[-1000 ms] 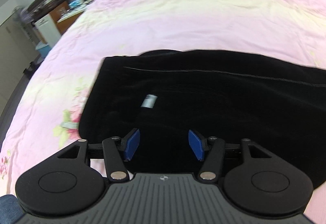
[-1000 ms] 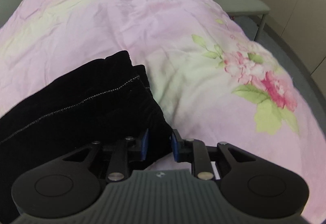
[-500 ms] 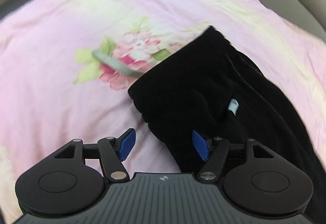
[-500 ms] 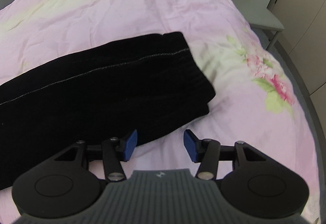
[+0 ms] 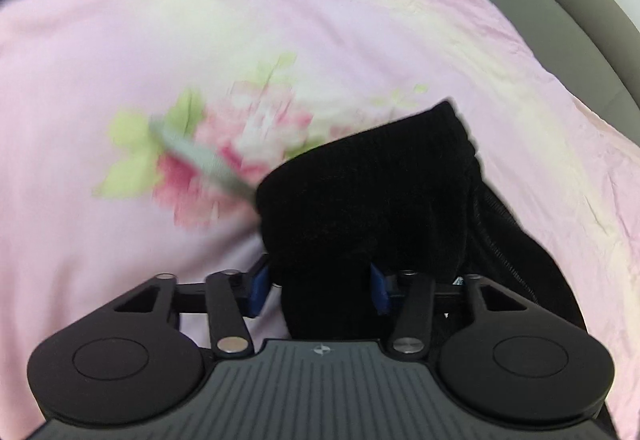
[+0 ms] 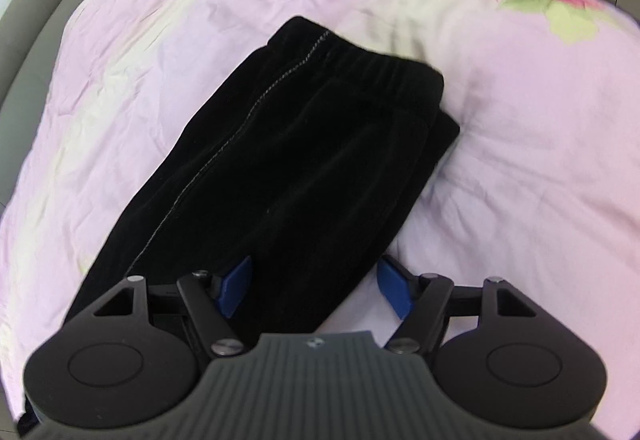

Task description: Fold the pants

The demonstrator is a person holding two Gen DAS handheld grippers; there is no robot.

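The black pants (image 6: pixel 288 143) lie folded lengthwise on a pink floral bedcover (image 6: pixel 520 143), the elastic waistband at the far end. My right gripper (image 6: pixel 316 286) is open and hovers over the near part of the pants. In the left wrist view the other end of the pants (image 5: pixel 372 195) bunches up between the blue pads of my left gripper (image 5: pixel 320 288), which stands wide around the cloth. I cannot tell whether the pads press on it.
A grey strap (image 5: pixel 200 155) lies on the bedcover's flower print, left of the pants end. A grey padded bed frame (image 5: pixel 568 19) curves around the bed's edge. It also shows in the right wrist view (image 6: pixel 36 11).
My right gripper let go of the pants, opened and pulled back above them. My left gripper swung to the pants' end and moved in, so the cloth now sits between its pads.
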